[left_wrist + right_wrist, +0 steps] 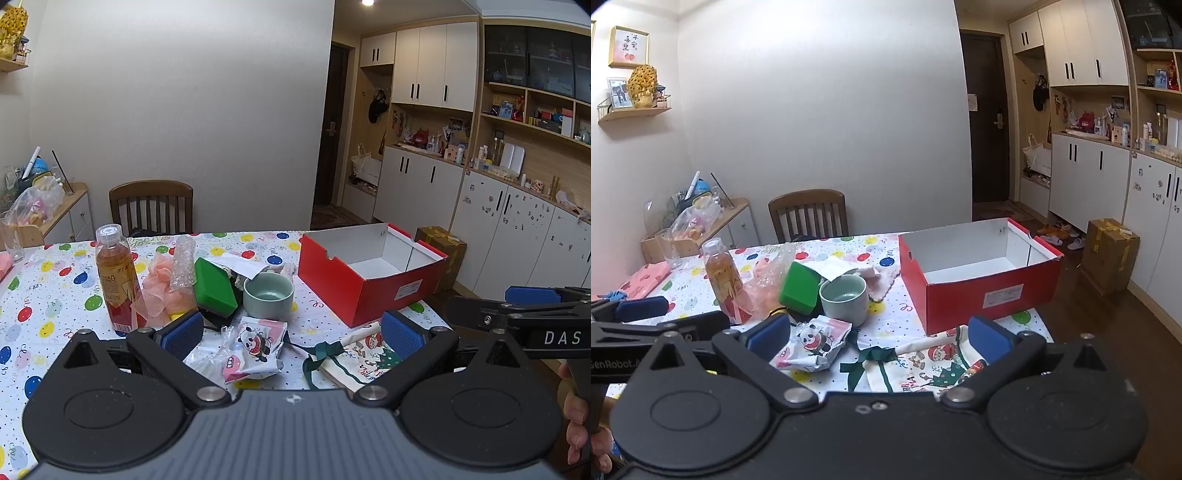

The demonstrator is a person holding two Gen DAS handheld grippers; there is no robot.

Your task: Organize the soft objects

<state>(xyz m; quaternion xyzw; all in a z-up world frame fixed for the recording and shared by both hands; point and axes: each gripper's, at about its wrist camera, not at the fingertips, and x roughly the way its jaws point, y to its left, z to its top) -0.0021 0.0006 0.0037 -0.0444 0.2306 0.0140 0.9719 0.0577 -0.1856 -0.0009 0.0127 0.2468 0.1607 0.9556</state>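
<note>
Red cardboard shoe box point(982, 291) with a white inside sits open at the bench's point(55, 280) right end. Both the left hand-held gripper point(291, 332) and right hand-held gripper point(879, 332) hover with blue pads spread wide, grasping nothing. Under them lie a crinkly panda-print packet point(256, 349) and a Christmas-print cloth bag with green ribbon point(934, 363). Behind: a green sponge block point(214, 286), pale green ceramic mug point(846, 295), peach mesh pouf point(159, 288).

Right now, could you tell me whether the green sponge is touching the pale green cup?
Cannot tell. In the right wrist view the green sponge overlaps the pale green cup with no visible gap, but the left wrist view shows a dark sliver between them.
</note>
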